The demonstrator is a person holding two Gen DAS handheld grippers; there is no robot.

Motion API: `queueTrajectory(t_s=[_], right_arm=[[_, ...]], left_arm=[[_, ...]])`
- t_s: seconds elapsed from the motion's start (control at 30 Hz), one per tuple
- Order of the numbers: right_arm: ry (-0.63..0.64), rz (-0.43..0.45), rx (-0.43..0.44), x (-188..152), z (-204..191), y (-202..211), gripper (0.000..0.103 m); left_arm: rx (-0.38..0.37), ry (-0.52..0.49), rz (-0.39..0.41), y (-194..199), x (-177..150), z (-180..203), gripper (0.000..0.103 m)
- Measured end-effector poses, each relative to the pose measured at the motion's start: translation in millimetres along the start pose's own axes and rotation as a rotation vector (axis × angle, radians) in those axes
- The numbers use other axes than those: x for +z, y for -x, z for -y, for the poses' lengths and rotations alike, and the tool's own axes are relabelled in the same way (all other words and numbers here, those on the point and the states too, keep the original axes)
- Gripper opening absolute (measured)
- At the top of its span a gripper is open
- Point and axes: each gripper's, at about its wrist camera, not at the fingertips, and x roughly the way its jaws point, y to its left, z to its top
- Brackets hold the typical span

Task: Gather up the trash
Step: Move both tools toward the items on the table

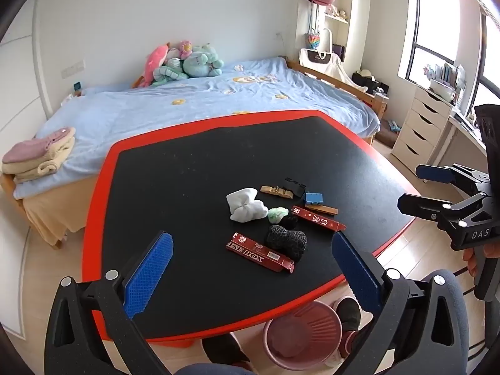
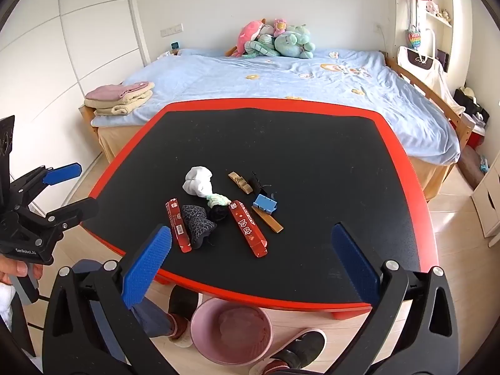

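Red-rimmed and black-topped, the desk (image 2: 312,156) carries a small heap of trash near its middle, toward the near edge. Two red boxes lie flat there. In the right wrist view the left box (image 2: 178,225) runs its long axis almost straight toward the camera, tipped slightly to the right at the near end; the right box (image 2: 248,228) slants more, its near end pointing toward the lower right. A dark net bundle (image 2: 198,223) sits between them, touching the left box. Behind it lie a white wad (image 2: 198,181), a green scrap (image 2: 218,200), a blue piece (image 2: 265,203) and two tan strips (image 2: 240,182), whose long axes slant like the right box.

Both grippers hover above the near edge, tilted downward, well apart from the trash. The left gripper (image 1: 250,268) has its jaws spread wide with nothing between them; the right gripper (image 2: 250,265) is likewise spread and empty.

Under the desk's near edge a pink bin (image 2: 231,331) stands on the floor between the person's shoes (image 2: 297,350). A bed (image 2: 281,72) with a blue cover stands behind the desk.
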Motion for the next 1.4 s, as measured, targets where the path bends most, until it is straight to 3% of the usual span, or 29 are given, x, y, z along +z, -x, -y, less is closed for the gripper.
queueTrajectory(t_s=[0.2,0.4,0.47,1.4], right_arm=[[0.021,-0.006,-0.004,-1,-3,-1,0.1],[0.037,-0.018,0.001,-3,-17,-7,0.1],[0.03,-0.001,0.02,-6,-4,1,0.1],[0.024,-0.006,0.02,-4,-3,-2,0.1]], left_arm=[[-0.013,-0.012,-0.025,-6,9,0,0.098],[-0.002,-0.032,-0.006,-2,-4,7,0.098],[0.001,-0.029,-0.008,-2,-4,7,0.098],[-0.016,-0.007,-0.037,-8,-4,3,0.098]])
